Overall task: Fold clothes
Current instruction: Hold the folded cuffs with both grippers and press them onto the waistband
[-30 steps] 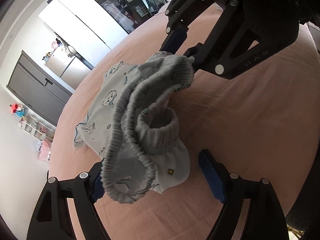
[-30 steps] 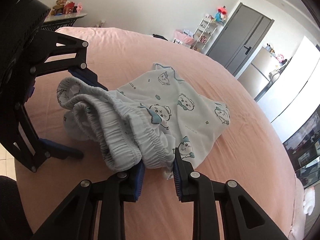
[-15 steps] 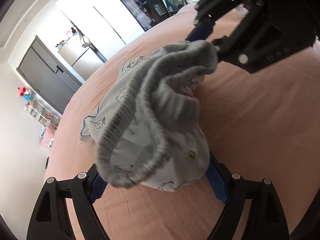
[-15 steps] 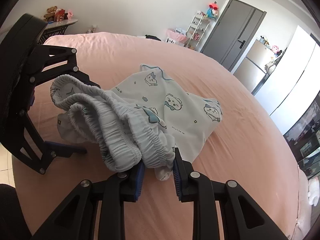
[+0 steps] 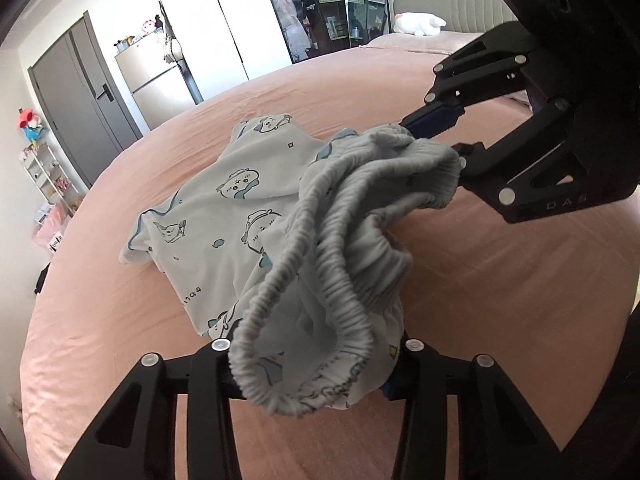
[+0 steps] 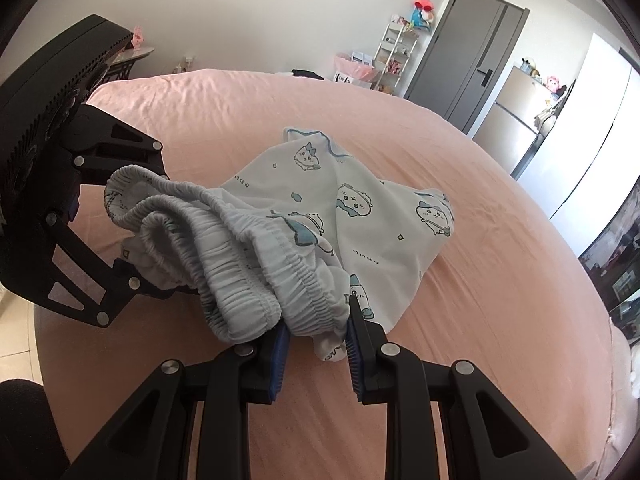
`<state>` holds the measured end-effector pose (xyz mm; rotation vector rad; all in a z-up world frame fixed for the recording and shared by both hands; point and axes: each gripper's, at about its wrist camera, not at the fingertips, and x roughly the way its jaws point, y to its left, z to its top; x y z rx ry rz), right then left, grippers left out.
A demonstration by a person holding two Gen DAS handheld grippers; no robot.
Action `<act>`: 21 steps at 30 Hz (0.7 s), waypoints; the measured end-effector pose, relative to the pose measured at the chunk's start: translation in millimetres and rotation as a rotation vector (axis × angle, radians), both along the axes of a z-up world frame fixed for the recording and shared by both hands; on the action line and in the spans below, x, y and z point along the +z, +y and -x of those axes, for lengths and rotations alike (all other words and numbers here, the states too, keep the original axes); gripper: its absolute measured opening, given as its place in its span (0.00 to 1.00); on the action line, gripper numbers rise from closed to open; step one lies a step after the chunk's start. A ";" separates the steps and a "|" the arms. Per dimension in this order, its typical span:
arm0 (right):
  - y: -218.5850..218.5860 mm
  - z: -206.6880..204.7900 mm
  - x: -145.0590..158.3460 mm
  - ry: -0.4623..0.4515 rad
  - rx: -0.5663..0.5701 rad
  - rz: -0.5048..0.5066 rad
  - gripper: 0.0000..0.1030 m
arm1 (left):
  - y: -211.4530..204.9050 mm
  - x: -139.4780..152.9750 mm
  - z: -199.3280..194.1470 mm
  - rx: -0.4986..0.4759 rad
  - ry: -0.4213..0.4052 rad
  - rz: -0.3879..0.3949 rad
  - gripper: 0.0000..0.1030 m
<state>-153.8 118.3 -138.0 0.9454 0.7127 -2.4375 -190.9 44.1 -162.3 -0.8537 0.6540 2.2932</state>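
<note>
Pale blue children's shorts (image 5: 248, 208) with cartoon animal prints lie bunched on a pink bed (image 5: 500, 288). Their ruffled elastic waistband is lifted at both ends. My left gripper (image 5: 312, 376) has its jaws closing, with one end of the waistband bunched between them and the pads pressing into the cloth. From the right wrist view it (image 6: 148, 228) stands at the left, with cloth filling its jaws. My right gripper (image 6: 316, 336) is shut on the other end of the waistband of the shorts (image 6: 360, 208), and shows again as the right gripper (image 5: 436, 140) at the upper right.
The pink bed (image 6: 500, 320) spreads wide around the shorts. Beyond its far edge stand a grey door (image 5: 80, 92), a silver fridge (image 5: 156, 80), a white shelf rack (image 6: 394, 60) and a side table (image 6: 132, 56). A padded headboard with a white plush toy (image 5: 420, 22) sits at the back.
My left gripper's jaws have drawn in from wide apart onto the waistband, and that hand has rolled and shifted. My right gripper has kept its hold and place.
</note>
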 end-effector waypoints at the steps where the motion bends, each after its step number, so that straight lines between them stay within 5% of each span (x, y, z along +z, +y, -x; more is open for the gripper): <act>1: -0.4 0.8 -0.1 0.002 -0.002 -0.002 0.23 | -0.7 1.1 1.1 0.001 -0.002 -0.008 0.36; 21: -0.5 33.7 16.8 0.035 -0.073 0.033 0.23 | -9.5 33.6 51.8 0.029 0.044 -0.003 0.36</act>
